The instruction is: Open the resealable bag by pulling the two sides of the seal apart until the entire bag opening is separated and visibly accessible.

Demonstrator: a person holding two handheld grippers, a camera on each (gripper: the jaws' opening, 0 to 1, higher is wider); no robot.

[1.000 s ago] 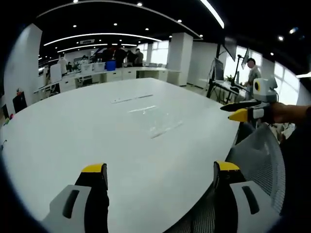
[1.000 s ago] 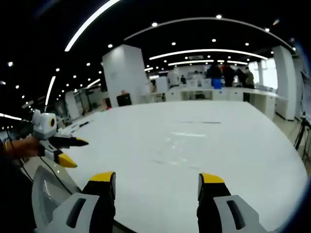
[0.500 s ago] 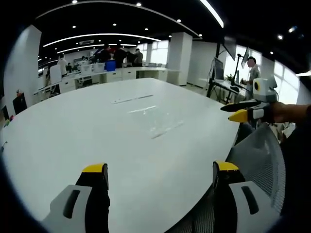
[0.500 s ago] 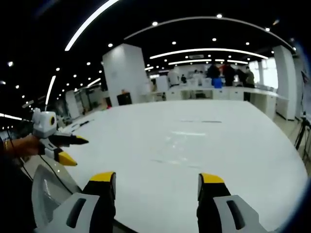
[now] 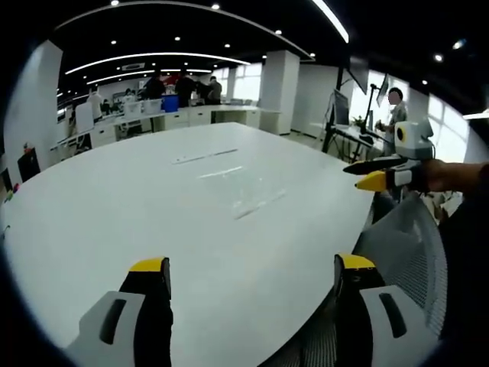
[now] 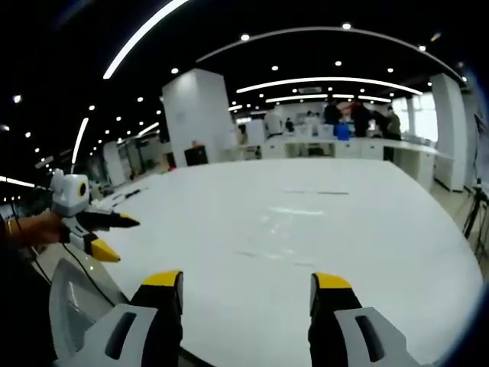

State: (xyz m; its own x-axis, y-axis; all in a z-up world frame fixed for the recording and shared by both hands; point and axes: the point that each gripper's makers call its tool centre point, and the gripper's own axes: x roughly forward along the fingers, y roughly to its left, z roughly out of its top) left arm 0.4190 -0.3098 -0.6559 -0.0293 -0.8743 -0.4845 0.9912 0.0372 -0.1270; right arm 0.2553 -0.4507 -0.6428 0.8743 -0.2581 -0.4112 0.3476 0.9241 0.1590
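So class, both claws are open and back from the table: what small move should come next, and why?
Probably bring both claws forward over the table toward the clear resealable bag lying flat near its middle. The left claw and right claw are open, empty and back at the near edge, so neither can grip a side of the seal yet.

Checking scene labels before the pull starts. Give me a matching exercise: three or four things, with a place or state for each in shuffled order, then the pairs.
Things:
1. resealable bag
2. left gripper
3. right gripper
4. mesh chair back

Places or states:
A. open, low over the near edge of the white table, holding nothing
B. beside the table edge, under the right gripper as seen in the left gripper view
C. lying flat on the table, ungripped
D. open, empty, bag ahead of its jaws

Pairs: 1-C, 2-A, 3-D, 4-B
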